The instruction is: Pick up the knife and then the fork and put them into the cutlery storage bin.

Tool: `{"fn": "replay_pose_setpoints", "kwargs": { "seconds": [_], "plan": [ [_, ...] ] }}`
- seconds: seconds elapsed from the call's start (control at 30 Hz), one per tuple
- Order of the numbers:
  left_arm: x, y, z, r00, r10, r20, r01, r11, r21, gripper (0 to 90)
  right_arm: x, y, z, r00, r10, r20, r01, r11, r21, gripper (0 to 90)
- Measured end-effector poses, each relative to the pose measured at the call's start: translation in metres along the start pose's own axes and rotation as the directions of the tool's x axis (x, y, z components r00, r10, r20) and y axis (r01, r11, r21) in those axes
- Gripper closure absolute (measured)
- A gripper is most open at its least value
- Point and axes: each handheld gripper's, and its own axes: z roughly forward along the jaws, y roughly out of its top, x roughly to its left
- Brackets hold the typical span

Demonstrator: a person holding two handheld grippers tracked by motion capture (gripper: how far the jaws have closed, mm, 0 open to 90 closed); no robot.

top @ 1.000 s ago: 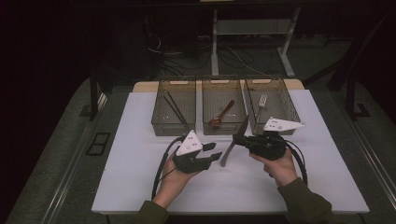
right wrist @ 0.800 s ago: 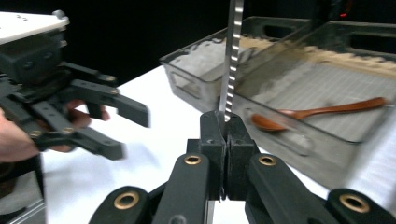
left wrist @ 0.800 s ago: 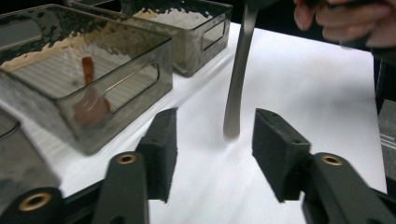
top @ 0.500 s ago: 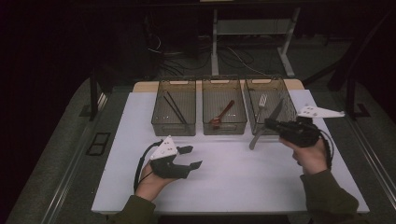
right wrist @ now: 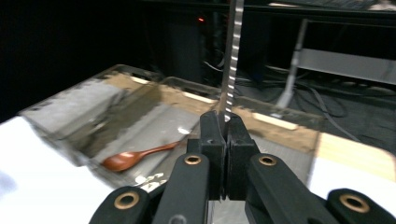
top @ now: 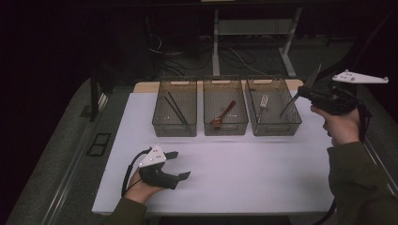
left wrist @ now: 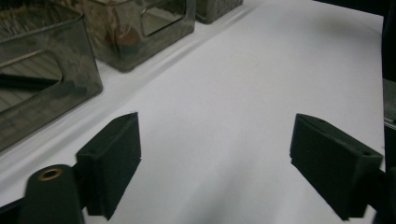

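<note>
— Since the knife (top: 300,91) rides clamped in the right claw (top: 307,93), where exactly does it sit?

— Up in the air past the right end of the bin row, just beside the right bin (top: 273,107); the blade slants up and away from the hand (top: 341,125), its lower end hanging toward that bin; my guess is it's being carried over to be sorted there, where a fork (top: 263,101) already lies.

— And the grip itself?

— Pinched tight on the blade; the right gripper view shows the serrated edge (right wrist: 232,56) rising straight out between the two pads (right wrist: 212,135) — a detail the high view is too far off to give.

— The other hand?

— The left claw (top: 180,165) rests low over the white table (top: 244,173), near its front edge, well apart from the bins; its jaws have just been opening and stand wide with nothing between them, which the left gripper view (left wrist: 215,158) makes plain; bare table shows through the gap.

— The remaining bins?

— The middle bin (top: 225,107) holds a wooden spoon (top: 223,114), the left bin (top: 175,108) dark chopsticks (top: 174,108); one kind per bin, so it looks like sorting; the right gripper view catches the spoon (right wrist: 140,156) close up, though blurred.
</note>
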Motion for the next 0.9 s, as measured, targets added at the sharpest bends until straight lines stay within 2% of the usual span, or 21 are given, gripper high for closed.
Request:
{"fn": "replay_pose_setpoints", "kwargs": {
  "seconds": [0.2,0.3,0.47,0.63,0.77,0.8,0.9],
  "plan": [
    [-0.001,0.0,0.002,1.0,-0.002,-0.003,0.002,1.0,0.007,8.7,-0.018,0.011,0.021,0.997,-0.023,0.073,0.018,0.998,0.063,88.8],
    [-0.001,0.0,0.003,1.0,-0.005,-0.004,0.005,0.9998,0.017,3.4,-0.027,0.005,0.033,0.9958,-0.012,0.091,0.002,0.994,0.111,88.7],
    [-0.001,0.0,0.004,0.9998,-0.017,-0.006,0.017,0.9997,0.017,0.2,-0.04,-0.011,0.044,0.9924,-0.017,0.122,-0.007,0.98,0.2,88.7],
    [-0.001,0.0,0.005,0.9997,-0.023,0.007,0.023,0.9995,0.023,0.2,-0.048,-0.025,0.05,0.9929,-0.017,0.118,-0.017,0.958,0.287,88.8],
    [-0.001,0.001,0.006,0.9997,-0.021,0.012,0.02,0.9994,0.029,0.2,-0.048,-0.033,0.062,0.9946,-0.026,0.101,-0.011,0.94,0.342,88.7],
    [-0.001,0.001,0.006,0.9997,-0.021,0.012,0.021,0.9994,0.029,0.3,-0.046,-0.034,0.064,0.9948,-0.028,0.098,-0.006,0.943,0.333,88.7],
    [-0.001,0.0,0.006,0.9996,-0.024,0.013,0.024,0.9994,0.024,0.3,-0.042,-0.033,0.073,0.9944,-0.041,0.098,0.006,0.944,0.331,88.8]
  ]
}}
